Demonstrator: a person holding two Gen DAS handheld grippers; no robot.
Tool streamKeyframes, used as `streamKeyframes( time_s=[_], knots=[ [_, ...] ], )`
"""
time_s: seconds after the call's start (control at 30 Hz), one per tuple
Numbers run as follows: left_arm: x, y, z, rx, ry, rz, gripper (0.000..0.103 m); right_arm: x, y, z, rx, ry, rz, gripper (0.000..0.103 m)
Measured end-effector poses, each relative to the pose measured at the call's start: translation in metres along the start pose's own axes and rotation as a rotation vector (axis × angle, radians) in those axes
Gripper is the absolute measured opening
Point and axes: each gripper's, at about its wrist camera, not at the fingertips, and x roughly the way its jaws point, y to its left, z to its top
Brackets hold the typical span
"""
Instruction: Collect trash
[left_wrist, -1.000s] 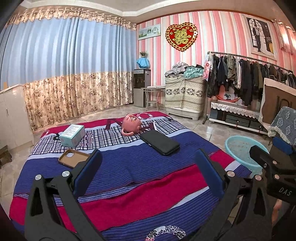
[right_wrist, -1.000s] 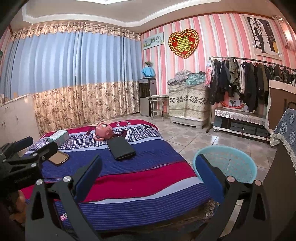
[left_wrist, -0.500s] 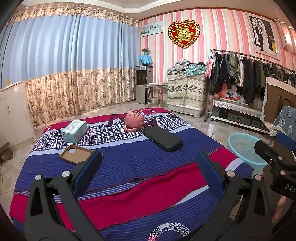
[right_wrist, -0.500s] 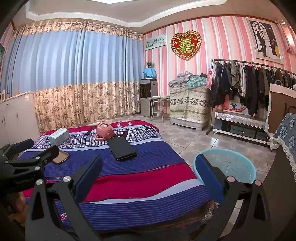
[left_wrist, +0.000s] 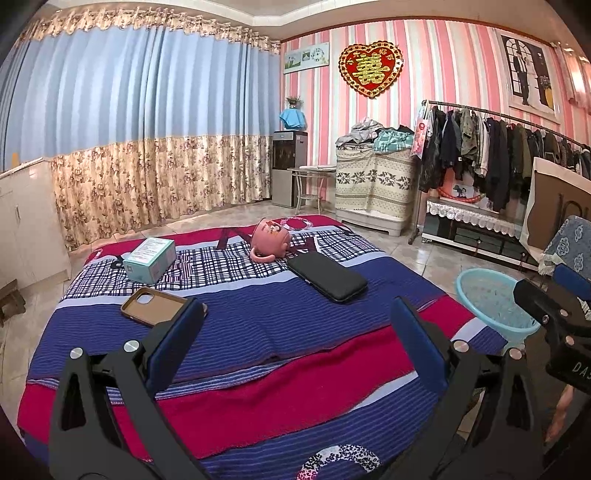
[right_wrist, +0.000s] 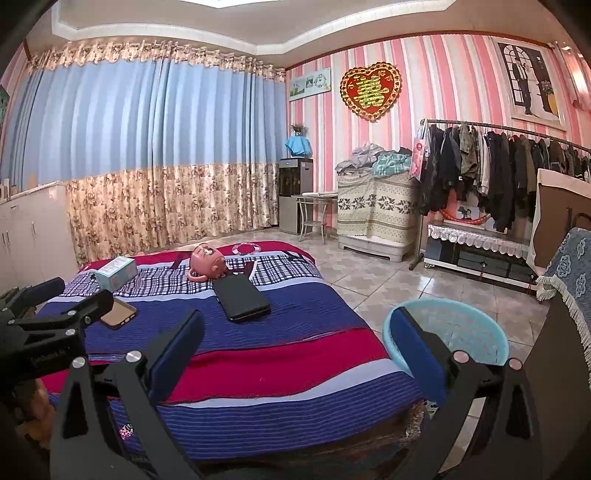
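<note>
Both hand-held grippers are hanging over the near edge of the bed (left_wrist: 258, 332), each with its blue-padded fingers spread wide and holding nothing. The left hand-held gripper (left_wrist: 295, 332) is pointing across the striped blanket; its fingertips are touching nothing, with only the red and blue stripes showing in the gap between them. The right hand-held gripper (right_wrist: 295, 339) is sitting just beside it to the right, equally wide, with its right finger overlapping the rim of the light blue basket (right_wrist: 461, 332) standing on the tiled floor by the corner of the bed.

Things are lying on the far half of the bed, well apart from both grippers. A brown phone case (left_wrist: 153, 306) is lying open side up, nearest the left gripper's left finger. Farther back, a small teal box (left_wrist: 149, 260) is resting on the checked part of the blanket. A pink piggy bank (left_wrist: 269, 240) is lying tipped over near the middle, and a black flat case (left_wrist: 327, 277) is lying just in front of it. I cannot tell which of these counts as trash.
</note>
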Motion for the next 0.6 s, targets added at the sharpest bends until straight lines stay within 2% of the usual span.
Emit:
streamKeyframes(
  time_s=[0.6],
  knots=[
    [0.0007, -0.0002, 0.0015, -0.001, -0.003, 0.003, 0.098, 0.0029, -0.0036, -0.0021, 0.003, 0.001, 0.001, 0.098]
  ],
)
